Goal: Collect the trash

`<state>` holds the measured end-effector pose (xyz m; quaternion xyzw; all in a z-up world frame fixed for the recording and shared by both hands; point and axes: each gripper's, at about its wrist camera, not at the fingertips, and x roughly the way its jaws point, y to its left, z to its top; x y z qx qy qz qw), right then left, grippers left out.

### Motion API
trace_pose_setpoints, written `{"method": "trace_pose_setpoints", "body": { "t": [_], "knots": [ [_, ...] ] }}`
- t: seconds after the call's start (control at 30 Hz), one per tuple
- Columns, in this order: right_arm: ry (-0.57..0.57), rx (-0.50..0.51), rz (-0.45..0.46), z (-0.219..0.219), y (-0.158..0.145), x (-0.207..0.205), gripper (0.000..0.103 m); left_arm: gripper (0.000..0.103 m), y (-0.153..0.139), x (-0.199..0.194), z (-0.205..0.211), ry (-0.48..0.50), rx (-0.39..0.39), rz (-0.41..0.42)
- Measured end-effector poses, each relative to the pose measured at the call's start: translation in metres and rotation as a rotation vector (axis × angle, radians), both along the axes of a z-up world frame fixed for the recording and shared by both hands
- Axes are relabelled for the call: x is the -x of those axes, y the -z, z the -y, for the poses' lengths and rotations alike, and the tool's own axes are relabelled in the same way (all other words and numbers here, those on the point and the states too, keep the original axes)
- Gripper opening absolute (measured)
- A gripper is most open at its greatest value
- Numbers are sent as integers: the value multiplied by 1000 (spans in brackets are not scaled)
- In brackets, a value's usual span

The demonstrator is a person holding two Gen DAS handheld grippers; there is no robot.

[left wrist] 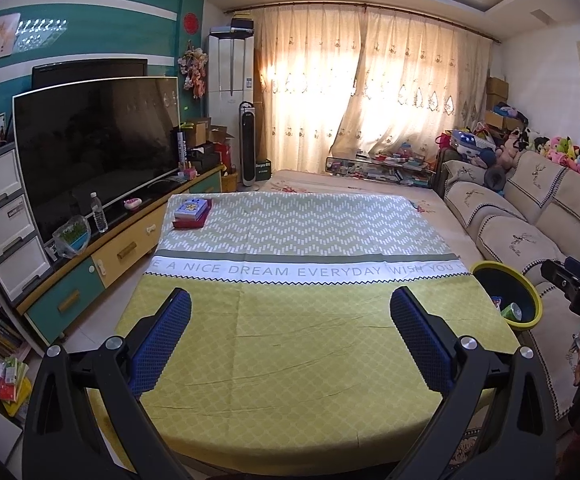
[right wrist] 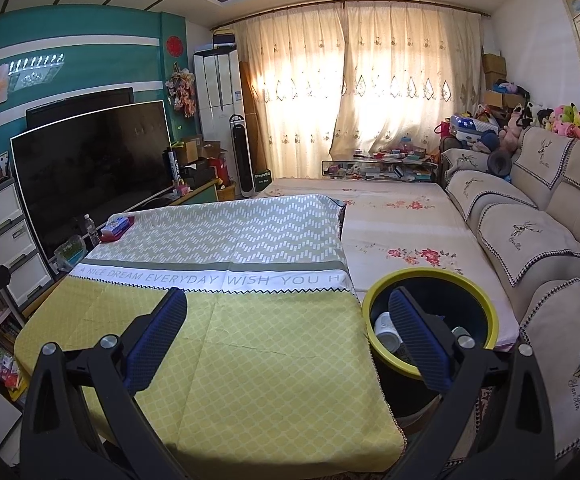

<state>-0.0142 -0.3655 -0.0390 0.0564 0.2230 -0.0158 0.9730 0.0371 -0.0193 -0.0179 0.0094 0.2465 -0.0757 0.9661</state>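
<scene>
A black bin with a yellow rim [right wrist: 374, 300] [left wrist: 536, 300] stands off the table's right edge, beside the sofa. Inside it lie a white can [right wrist: 386, 330] and a green can [left wrist: 512, 312]. My left gripper [left wrist: 290, 300] is open above the yellow-green tablecloth [left wrist: 290, 332], with nothing between its blue pads. My right gripper [right wrist: 287, 300] is open too, and its right finger [right wrist: 418, 332] hangs over the bin's mouth. The right gripper's black body also shows at the right edge of the left wrist view.
A red box with a blue card box on top [left wrist: 191, 214] sits at the table's far left corner. A TV [left wrist: 97, 140], a water bottle [left wrist: 98, 213] and a plastic bag [left wrist: 71, 236] are on the cabinet at left. The sofa [right wrist: 538, 240] runs along the right.
</scene>
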Motion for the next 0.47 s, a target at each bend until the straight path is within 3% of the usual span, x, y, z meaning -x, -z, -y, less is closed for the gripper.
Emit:
{"method": "trace_pose_setpoints", "body": {
  "t": [0.23, 0.37, 0.47],
  "knots": [
    [-7, 8, -13, 0, 3, -7, 96, 98, 1, -11, 5, 3, 5, 0],
    [-21, 30, -19, -4, 1, -23, 96, 98, 9, -38, 2, -9, 1, -49],
    [-47, 40, -40, -12, 1, -55, 96, 98, 21, -72, 1, -24, -56, -90]
  ]
}}
